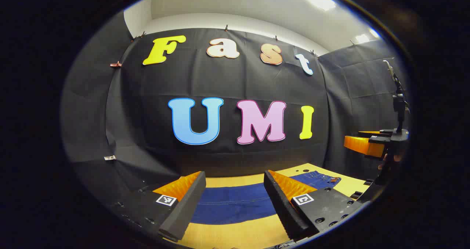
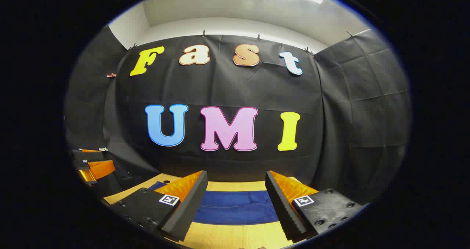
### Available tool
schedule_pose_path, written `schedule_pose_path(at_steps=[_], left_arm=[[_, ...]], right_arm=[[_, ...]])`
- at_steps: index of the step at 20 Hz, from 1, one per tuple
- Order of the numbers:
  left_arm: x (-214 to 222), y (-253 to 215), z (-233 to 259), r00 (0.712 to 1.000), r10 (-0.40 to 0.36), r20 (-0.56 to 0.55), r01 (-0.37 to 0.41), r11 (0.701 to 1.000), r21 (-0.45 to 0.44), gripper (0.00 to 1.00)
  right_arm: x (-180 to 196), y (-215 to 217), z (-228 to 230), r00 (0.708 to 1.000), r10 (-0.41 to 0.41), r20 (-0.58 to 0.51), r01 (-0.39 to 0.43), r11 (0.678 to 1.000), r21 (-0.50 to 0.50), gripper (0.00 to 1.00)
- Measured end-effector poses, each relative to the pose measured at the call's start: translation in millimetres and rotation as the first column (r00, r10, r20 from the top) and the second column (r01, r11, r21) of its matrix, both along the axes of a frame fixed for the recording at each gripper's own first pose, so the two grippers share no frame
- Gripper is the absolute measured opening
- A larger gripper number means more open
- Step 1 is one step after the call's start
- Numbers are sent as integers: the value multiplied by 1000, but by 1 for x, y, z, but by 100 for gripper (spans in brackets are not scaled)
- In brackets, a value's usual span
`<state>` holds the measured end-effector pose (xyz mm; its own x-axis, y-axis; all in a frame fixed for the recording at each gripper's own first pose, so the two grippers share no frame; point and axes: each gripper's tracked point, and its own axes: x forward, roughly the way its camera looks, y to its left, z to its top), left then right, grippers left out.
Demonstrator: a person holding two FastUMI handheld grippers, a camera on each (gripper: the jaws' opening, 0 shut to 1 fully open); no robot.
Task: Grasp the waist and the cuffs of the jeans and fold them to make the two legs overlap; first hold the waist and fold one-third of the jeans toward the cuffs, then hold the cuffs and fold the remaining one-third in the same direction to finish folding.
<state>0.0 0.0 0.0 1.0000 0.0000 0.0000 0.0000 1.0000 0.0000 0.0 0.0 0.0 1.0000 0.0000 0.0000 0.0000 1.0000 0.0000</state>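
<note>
Blue jeans lie flat on the wooden surface, partly hidden behind both gaping, empty claws: left claw, right claw. No label legible.

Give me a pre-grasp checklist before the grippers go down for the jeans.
1. Left gripper open: ok, fingers spread, nothing between them.
2. Right gripper open: ok, fingers spread, empty.
3. Jeans lying flat on the table: ok, a flat band ahead of both grippers.
4. Waist located: ok, in the left gripper view it lies toward the right end.
5. Cuffs located: cannot tell.
6. Grippers apart from each other: ok, each sees the other off to its side.
</note>
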Motion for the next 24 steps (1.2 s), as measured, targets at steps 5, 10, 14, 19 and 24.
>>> schedule_pose_path(at_steps=[5, 10, 14, 19, 24], left_arm=[[2, 2, 0, 1000, -7, 13, 7, 1000, -24, 99], [6, 1, -10, 1000, -30, -5, 30, 999, -34, 98], [15, 13, -20, 1000, -9, -28, 7, 998, -64, 99], [20, 26, -30, 999, 9, -35, -10, 999, -42, 99], [35, 51, -54, 998, -15, -65, 21, 995, 95, 99]], right_arm=[[2, 5, -2, 1000, 4, 2, -4, 1000, -3, 96], [5, 4, -7, 1000, -2, -2, 2, 1000, -11, 96], [8, 2, -10, 1000, -13, -2, 13, 1000, -21, 96], [9, 0, -17, 1000, -27, -16, 26, 999, -19, 94], [12, -2, -19, 999, -41, -20, 40, 999, -26, 96]])
